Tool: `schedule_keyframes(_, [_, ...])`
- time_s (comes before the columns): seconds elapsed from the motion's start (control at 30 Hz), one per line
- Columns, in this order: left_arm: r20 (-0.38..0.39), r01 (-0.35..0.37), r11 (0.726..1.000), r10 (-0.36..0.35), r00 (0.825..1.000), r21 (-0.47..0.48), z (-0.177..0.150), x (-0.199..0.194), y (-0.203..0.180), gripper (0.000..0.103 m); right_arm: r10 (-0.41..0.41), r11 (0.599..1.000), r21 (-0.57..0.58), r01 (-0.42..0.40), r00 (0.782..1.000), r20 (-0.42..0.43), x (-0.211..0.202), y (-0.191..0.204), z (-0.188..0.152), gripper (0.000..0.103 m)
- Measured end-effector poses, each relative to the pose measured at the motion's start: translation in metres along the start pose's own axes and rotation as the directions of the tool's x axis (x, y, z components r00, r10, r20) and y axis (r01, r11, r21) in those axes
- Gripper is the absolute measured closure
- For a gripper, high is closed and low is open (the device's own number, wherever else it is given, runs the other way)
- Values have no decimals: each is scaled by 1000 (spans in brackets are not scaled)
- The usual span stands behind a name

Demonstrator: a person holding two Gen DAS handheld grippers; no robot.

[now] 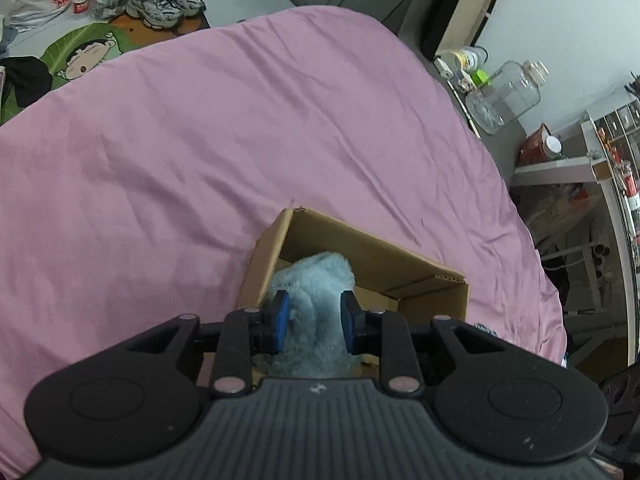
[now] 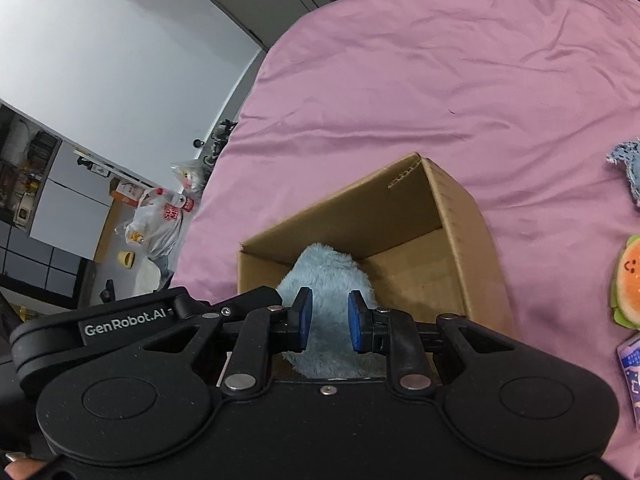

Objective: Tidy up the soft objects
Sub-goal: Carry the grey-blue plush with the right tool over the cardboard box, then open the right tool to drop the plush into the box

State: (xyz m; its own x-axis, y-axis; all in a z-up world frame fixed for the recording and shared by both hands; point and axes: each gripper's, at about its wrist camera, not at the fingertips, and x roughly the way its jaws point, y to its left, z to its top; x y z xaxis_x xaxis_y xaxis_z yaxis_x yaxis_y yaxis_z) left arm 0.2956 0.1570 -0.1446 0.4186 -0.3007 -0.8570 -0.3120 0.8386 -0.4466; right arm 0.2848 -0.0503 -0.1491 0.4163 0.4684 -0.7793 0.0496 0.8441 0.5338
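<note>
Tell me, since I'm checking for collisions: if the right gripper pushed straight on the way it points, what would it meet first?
Most likely the fluffy blue plush lying in the cardboard box. It fills the gap between the right gripper and its open jaws, with the box's far wall behind it. Depth is unclear, so it may already be touching.

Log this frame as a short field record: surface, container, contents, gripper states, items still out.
surface: pink bedsheet
container: open cardboard box on the sheet
contents: light blue plush toy inside the box
left gripper: jaws apart on either side of the plush, grip unclear
right gripper: jaws apart on either side of the plush, grip unclear
still out: burger plush, blue fabric piece, right of box
</note>
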Motion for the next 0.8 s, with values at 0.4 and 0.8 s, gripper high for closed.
schedule_keyframes(0.4, [39,-4,995,0,999,102,-16,-32,-23,62,-71,996,-45,75,993,91,-47,2,-8,61])
schedule_keyframes(0.8, [179,-43,987,15,984,155,-55,-86,-51,20,-91,990,-88,113,972,217,-126,-16,-25,15])
